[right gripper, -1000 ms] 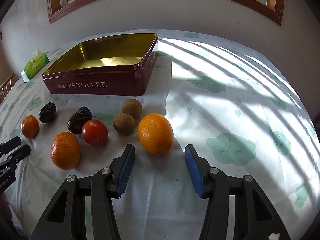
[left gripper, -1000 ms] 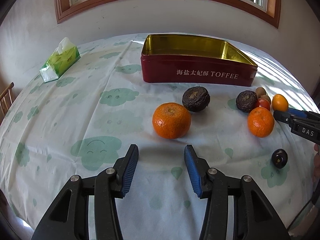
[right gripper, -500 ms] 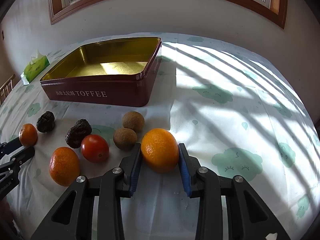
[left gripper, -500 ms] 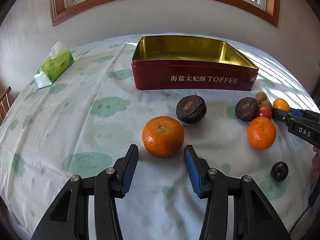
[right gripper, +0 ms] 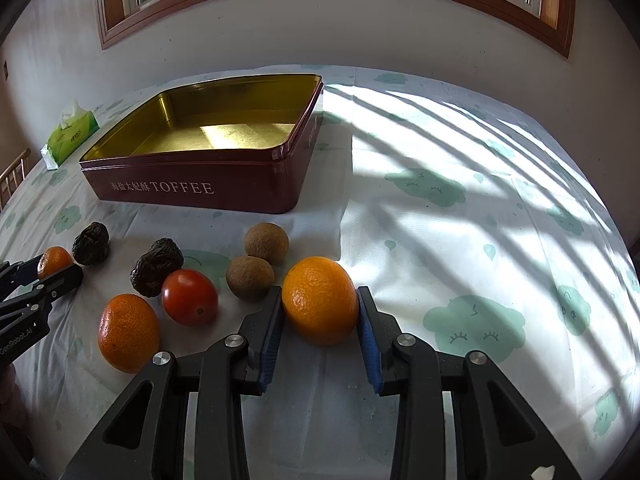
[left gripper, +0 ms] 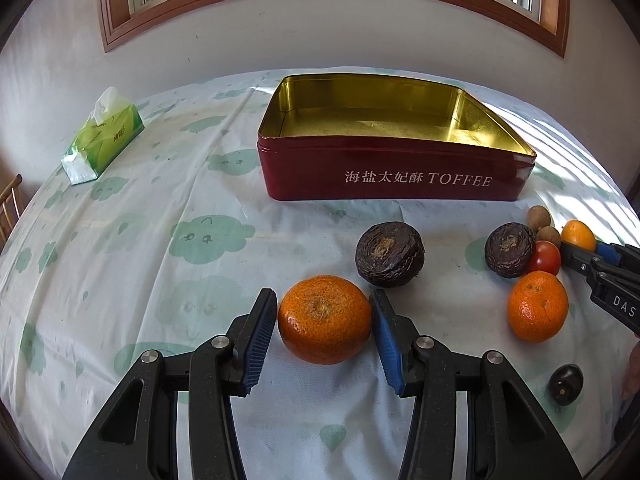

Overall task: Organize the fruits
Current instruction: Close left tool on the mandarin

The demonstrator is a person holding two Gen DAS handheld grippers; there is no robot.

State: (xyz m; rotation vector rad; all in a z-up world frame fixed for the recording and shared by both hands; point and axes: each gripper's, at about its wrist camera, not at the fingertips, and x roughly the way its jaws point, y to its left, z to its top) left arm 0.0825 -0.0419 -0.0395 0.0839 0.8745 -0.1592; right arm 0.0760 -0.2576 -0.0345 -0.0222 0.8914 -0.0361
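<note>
A red TOFFEE tin [left gripper: 392,172] with an empty gold inside stands open at the back; it also shows in the right wrist view [right gripper: 208,188]. My left gripper [left gripper: 324,320] has its blue pads against both sides of a mandarin [left gripper: 324,318] resting on the cloth. My right gripper [right gripper: 320,316] is shut on a smooth orange [right gripper: 320,300], also on the cloth. Loose fruit lies between them: another mandarin [right gripper: 128,332], a tomato [right gripper: 190,297], two brown longans [right gripper: 251,276], two wrinkled dark fruits [left gripper: 390,254], a small dark one [left gripper: 565,378].
A green tissue pack [left gripper: 102,140] lies at the far left of the round table with its cloud-print cloth [right gripper: 460,216]. A wooden chair back [left gripper: 8,204] shows at the left edge. A wall and window rise behind the table.
Both grippers moved forward over their fruit. The left jaws closed in around the mandarin. The right jaws closed on the orange half a second ago and still hold it.
</note>
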